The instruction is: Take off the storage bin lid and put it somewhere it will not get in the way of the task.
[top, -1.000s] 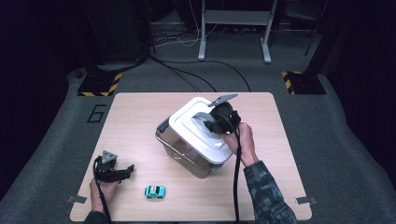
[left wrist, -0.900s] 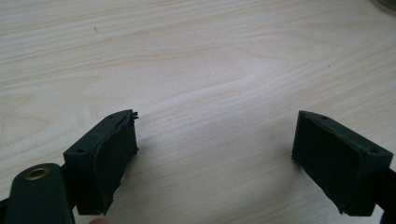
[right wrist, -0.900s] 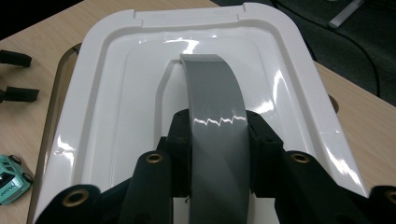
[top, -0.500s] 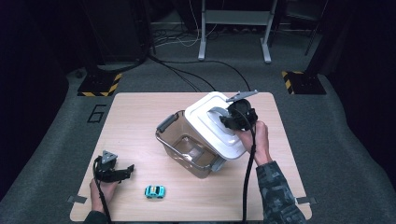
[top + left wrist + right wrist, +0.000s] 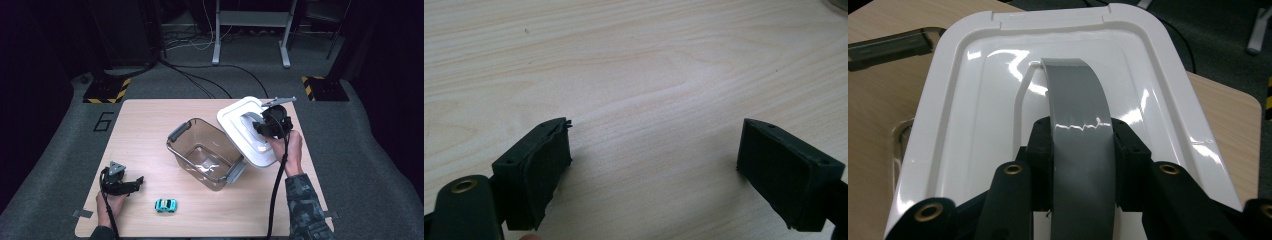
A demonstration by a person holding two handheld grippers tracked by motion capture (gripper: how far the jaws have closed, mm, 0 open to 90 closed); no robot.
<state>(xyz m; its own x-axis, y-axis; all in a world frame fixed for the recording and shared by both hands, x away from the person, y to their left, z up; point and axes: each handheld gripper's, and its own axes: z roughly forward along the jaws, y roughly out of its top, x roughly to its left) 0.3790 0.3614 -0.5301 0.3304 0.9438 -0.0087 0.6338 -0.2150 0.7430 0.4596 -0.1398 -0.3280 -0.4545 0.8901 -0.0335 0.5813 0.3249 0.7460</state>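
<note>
Right hand-held gripper [image 5: 1081,160] clenched on white lid's [image 5: 245,130] grey handle [image 5: 1075,100], lid tilted beside clear bin [image 5: 205,155]. Left hand-held gripper [image 5: 654,175] released, near worktop's [image 5: 150,120] front-left corner.

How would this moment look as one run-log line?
right hand-held gripper: shut on lid handle | lid: off bin | left hand-held gripper: open, idle
</note>
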